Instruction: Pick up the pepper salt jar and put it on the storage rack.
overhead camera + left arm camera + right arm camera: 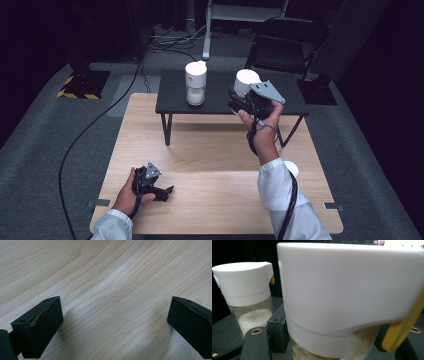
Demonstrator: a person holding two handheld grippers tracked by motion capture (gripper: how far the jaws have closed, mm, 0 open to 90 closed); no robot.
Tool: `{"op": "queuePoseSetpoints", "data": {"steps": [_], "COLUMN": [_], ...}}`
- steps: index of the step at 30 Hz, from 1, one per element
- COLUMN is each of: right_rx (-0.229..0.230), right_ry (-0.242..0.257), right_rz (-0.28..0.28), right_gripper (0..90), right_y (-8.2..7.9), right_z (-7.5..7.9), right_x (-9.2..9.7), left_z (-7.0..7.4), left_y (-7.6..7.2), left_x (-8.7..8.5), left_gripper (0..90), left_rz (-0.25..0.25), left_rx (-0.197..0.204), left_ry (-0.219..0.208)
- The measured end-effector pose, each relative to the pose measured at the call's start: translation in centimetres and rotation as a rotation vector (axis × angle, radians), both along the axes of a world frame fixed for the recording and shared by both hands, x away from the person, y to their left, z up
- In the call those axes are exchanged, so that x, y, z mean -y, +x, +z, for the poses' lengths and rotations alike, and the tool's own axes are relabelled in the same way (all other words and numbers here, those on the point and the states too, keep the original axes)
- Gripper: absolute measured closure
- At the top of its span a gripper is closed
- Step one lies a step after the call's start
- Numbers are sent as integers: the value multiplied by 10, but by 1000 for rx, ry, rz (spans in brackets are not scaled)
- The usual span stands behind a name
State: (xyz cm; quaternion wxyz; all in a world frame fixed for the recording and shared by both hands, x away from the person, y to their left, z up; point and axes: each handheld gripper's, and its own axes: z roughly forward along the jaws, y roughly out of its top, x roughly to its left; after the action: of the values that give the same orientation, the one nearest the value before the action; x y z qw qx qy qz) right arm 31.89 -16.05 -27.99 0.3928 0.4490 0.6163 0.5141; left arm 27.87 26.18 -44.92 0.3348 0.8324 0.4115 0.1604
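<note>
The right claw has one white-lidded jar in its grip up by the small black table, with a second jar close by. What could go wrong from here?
1. The held jar sits close to the second jar; a sideways swing could knock that one over on the black table.
2. The right claw seems to grip the glass below the lid, so the jar might slip or tilt.
3. The left claw rests open on the wooden table, too far away to steady anything.

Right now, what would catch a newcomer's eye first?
The right gripper clamps a white-lidded jar over the small black table. A second jar with white grains stands on that table to its left. The left gripper rests open on the wooden table.
</note>
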Motion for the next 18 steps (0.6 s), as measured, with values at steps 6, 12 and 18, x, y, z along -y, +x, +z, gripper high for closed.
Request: {"op": "queuePoseSetpoints", "data": {"steps": [6, 12, 18], "right_rx": [-14, -21, -27], "right_ry": [16, 33, 30], "right_rz": [-17, -34, -38], "right_gripper": [298, 298, 297], "right_y": [11, 18, 27], "right_z": [2, 4, 4], "right_x": [0, 0, -1], "left_z": [0, 0, 0], "left_y": [0, 0, 0], "left_x": [0, 0, 0], "left_gripper": [0, 0, 0], "left_rz": [0, 0, 0], "left_rx": [0, 0, 0], "left_ry": [0, 0, 1]}}
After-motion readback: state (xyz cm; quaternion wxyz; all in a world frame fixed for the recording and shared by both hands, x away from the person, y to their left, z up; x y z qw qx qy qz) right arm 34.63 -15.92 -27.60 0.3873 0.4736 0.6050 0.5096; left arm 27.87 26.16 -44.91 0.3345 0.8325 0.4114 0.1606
